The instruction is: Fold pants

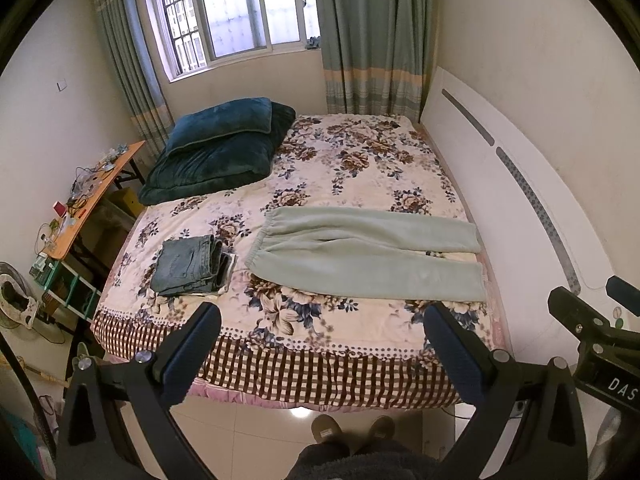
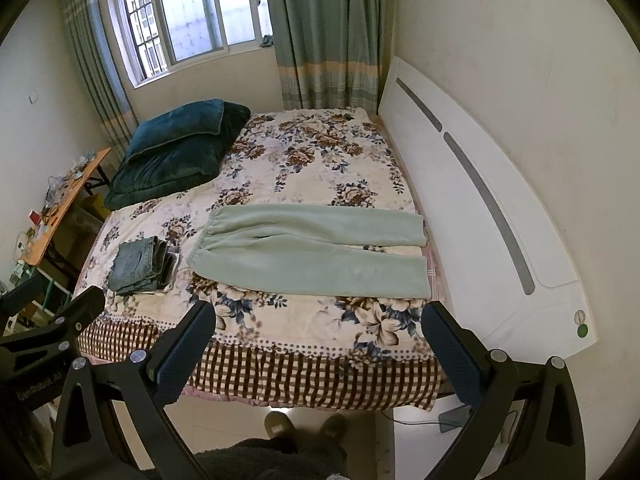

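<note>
pants (image 1: pixel 360 252) beside folded jeans (image 1: pixel 188 266)

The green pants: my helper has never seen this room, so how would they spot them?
On the floral bed, go to the near half. The green pants lie spread flat, legs toward the white headboard; the folded jeans beside them are blue and stacked.

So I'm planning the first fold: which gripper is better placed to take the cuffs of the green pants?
Probably the right gripper: the green pants have their cuffs toward the headboard, on its side. Both grippers are open, short of the bed.
</note>
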`<state>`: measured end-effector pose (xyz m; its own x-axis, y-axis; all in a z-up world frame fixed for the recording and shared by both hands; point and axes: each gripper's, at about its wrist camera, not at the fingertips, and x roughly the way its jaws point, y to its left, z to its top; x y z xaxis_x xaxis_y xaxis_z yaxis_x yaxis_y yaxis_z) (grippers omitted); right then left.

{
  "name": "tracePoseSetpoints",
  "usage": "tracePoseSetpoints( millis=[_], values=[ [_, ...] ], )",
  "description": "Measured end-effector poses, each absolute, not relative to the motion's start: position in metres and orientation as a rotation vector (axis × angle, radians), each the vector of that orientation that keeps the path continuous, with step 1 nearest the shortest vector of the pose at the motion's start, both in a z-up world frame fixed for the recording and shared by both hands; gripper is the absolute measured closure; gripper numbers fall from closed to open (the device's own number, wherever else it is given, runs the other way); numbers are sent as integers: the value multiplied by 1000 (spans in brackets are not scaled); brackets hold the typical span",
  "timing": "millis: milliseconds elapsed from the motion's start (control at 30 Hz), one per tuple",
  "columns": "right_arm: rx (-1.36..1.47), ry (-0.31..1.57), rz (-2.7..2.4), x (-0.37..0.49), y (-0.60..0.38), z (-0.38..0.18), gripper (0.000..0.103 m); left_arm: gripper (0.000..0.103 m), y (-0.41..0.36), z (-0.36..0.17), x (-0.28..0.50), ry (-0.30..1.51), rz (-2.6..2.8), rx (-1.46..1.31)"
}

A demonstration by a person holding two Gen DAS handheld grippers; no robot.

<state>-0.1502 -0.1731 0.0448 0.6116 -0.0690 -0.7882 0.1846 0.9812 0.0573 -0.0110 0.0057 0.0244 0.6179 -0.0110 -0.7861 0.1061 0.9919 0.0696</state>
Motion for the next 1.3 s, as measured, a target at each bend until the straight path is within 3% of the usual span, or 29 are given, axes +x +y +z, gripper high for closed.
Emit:
tracePoseSetpoints(
  millis=[1300],
  values=[
    [155, 898, -139, -155, -179, 56, 0, 0, -8, 29, -7, 884, -75, 121]
  ],
)
